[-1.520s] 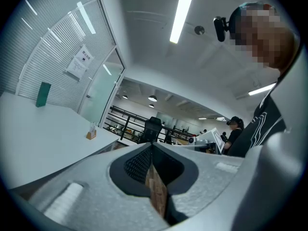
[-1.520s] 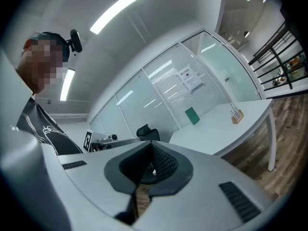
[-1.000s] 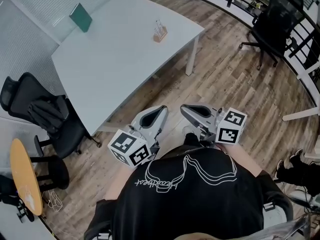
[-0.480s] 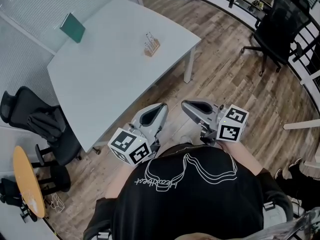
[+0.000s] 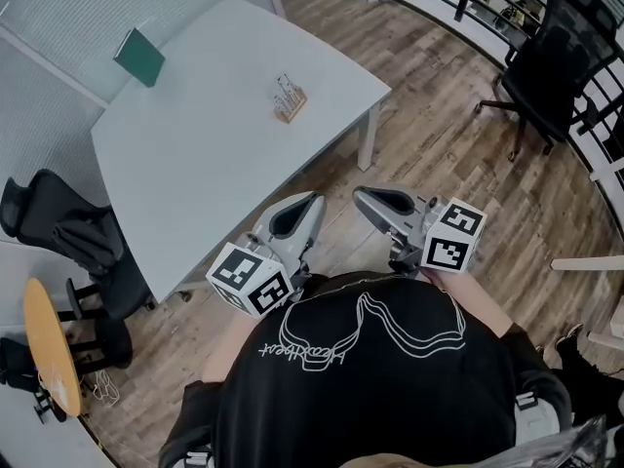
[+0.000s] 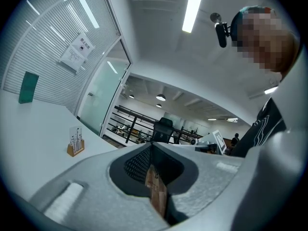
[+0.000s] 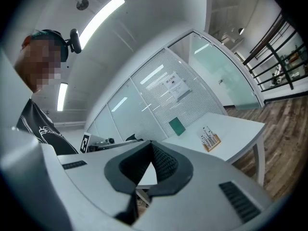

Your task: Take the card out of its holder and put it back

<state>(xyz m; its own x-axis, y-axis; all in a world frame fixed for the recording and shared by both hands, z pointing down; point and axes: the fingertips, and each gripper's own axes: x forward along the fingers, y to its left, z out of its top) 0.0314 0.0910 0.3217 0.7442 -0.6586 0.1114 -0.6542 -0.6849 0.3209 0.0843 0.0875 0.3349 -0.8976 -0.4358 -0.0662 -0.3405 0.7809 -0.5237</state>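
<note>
Starting nearest the body, the left tool [image 5: 310,203] and the right tool [image 5: 363,199] were held side by side just in front of a black shirt [image 5: 361,378]. Both were pointed outward over the wooden floor [image 5: 458,164]. The left tool's jaws were closed tip to tip with nothing between them, and only floor planks showed through the slit below the tips. The right tool's jaws were likewise met at the tips and empty, with a small triangular gap beneath. Black-and-white square markers were carried on each tool's cube. A white line drawing and a word in script were printed on the shirt, but the word could not be read with certainty.

Farther out lay the white bench [image 5: 214,154]. The card [image 5: 284,86] was seated in its wooden holder [image 5: 290,108], well apart from both tools and toward the bench's far right side. It was stood upright with its long axis vertical, its lower edge sunk in the holder and its top edge pointing up. Dark marks were printed on it, too small to be read.

Beyond, a green panel [image 5: 139,57] was stood at the bench's far edge by the glass wall [image 5: 97,8]. A paper notice [image 6: 76,52] was fixed to that wall, its print too small to be made out.
</note>
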